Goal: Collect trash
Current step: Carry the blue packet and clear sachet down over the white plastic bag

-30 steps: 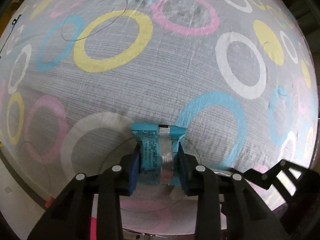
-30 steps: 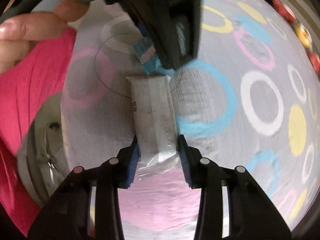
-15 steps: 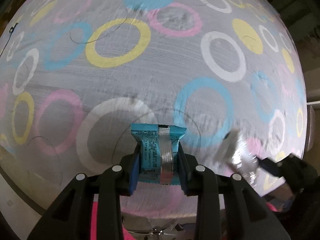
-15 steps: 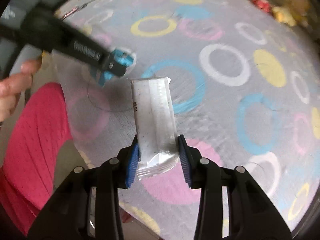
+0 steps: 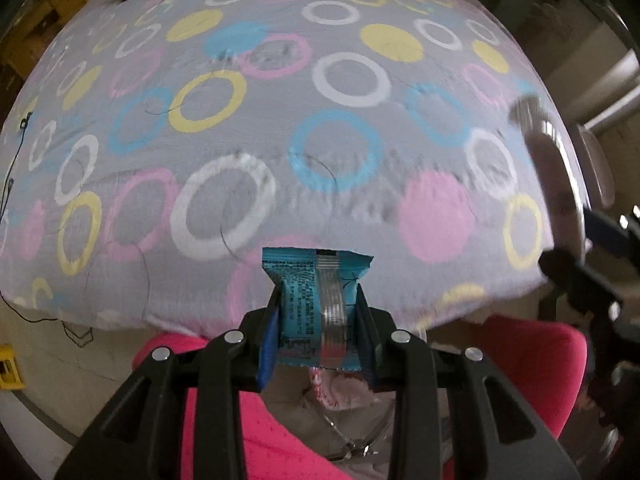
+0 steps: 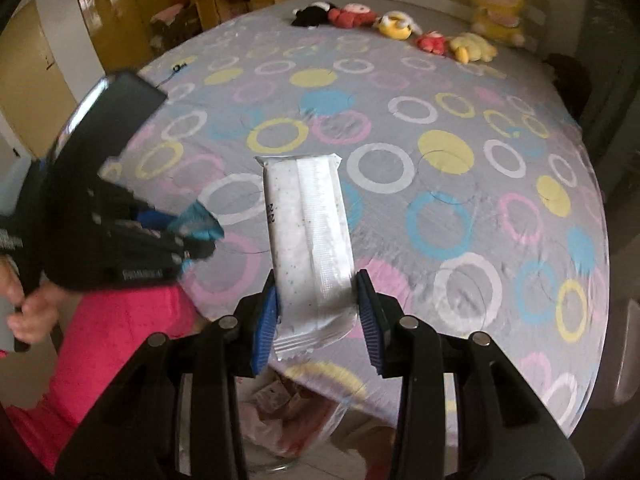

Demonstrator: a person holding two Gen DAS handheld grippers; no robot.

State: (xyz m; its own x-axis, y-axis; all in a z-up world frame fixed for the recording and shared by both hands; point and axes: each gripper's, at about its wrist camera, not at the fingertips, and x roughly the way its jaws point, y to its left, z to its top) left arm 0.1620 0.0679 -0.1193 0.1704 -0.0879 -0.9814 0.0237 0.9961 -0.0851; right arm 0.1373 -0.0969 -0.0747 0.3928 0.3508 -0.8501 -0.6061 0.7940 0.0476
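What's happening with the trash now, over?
Left gripper shut on blue wrapper. Right gripper shut on white wrapper. Both over the bed's edge; clear bin below, nothing blocking.

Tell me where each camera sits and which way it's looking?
Left wrist: on the left gripper, looking steeply down past its blue wrapper at the bed's near edge; pink-clad legs show below.
Right wrist: on the right gripper, looking along its white wrapper across the bed to the plush toys; a hand shows at left.
Shared: the ringed sheet, the clear container below, and each other's gripper.
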